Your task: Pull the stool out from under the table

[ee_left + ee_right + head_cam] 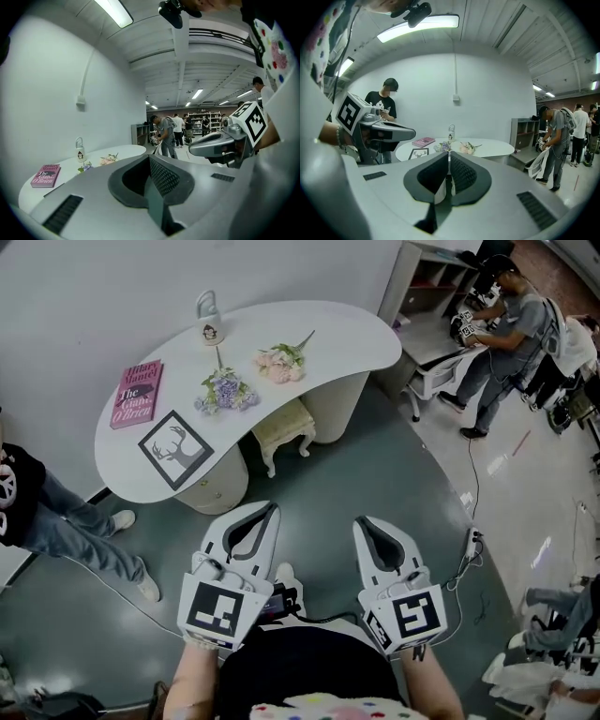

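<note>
A cream stool [284, 430] with a cushioned top and carved legs stands partly tucked under the front edge of the white curved table [309, 329]. My left gripper [271, 509] and right gripper [361, 522] hover side by side over the grey floor, well short of the stool. Both are shut with nothing between the jaws. In the left gripper view the left gripper [150, 157] points over the table [117, 152], and the right gripper [449, 154] does the same in the right gripper view; the stool is hidden there.
On the table lie a pink book [137, 393], a framed deer picture [175, 448], two flower bunches [226, 390] and a small bottle [208, 329]. A person [56, 517] stands at the left, another [506, 334] at the back right. A cable [469, 549] runs over the floor on the right.
</note>
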A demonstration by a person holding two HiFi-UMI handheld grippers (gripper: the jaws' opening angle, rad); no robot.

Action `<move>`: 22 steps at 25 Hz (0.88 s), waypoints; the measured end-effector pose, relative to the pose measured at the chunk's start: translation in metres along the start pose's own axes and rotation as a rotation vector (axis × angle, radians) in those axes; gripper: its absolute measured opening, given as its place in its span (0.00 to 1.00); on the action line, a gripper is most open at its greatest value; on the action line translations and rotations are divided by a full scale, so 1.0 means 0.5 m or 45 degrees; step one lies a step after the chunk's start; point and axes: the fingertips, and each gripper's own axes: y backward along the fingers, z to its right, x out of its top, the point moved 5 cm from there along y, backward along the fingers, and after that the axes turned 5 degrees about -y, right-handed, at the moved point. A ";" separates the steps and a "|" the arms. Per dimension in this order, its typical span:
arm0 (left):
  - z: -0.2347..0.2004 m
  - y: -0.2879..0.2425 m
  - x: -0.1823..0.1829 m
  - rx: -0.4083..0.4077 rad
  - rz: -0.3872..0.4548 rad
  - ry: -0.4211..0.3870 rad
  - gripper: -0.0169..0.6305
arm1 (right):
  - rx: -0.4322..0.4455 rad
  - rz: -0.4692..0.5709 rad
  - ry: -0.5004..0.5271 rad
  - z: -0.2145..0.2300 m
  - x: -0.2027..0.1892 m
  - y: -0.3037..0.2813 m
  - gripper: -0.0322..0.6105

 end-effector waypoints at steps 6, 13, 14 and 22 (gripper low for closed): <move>-0.069 -0.045 -0.007 -0.023 0.003 -0.004 0.05 | -0.019 0.000 0.006 0.008 0.018 -0.078 0.11; -0.117 -0.079 -0.012 -0.064 0.012 -0.010 0.05 | -0.071 0.007 -0.009 0.014 0.021 -0.127 0.11; -0.121 -0.083 -0.012 -0.070 0.014 -0.006 0.05 | -0.081 0.007 -0.013 0.015 0.020 -0.130 0.11; -0.124 -0.112 -0.020 -0.120 -0.009 0.011 0.05 | -0.147 -0.007 -0.040 0.037 0.009 -0.131 0.11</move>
